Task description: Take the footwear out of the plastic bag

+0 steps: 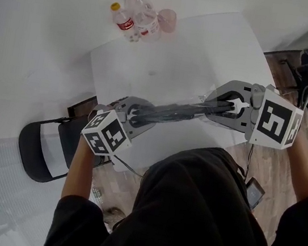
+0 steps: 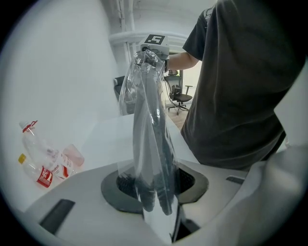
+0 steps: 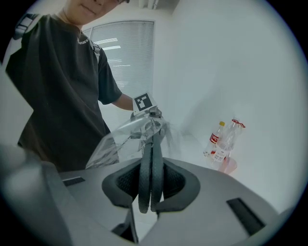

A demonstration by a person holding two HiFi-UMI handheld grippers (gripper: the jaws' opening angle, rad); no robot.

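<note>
The left gripper [image 1: 138, 114] is clamped on one end of the clear plastic bag [image 2: 144, 120]. Dark ends reach down between its jaws, so it may be pinching the footwear [image 1: 184, 111] through the film. It would do better to hold film alone, so that the soles can slide. The bag and footwear hang stretched between the two grippers, above the near edge of the white bench [image 1: 211, 48]. The right gripper [image 1: 233, 107] is closed on the bare footwear. A straight, steady pull away from the left, in line with the bag, should free it without tearing.

By count there are two grippers, one bag and two dark soles pressed flat together. Two bottles [image 1: 132, 16] and one pinkish cup [image 1: 166, 19] sit near the bench's far corner, and one black chair [image 1: 41, 148] stands at lower left.
</note>
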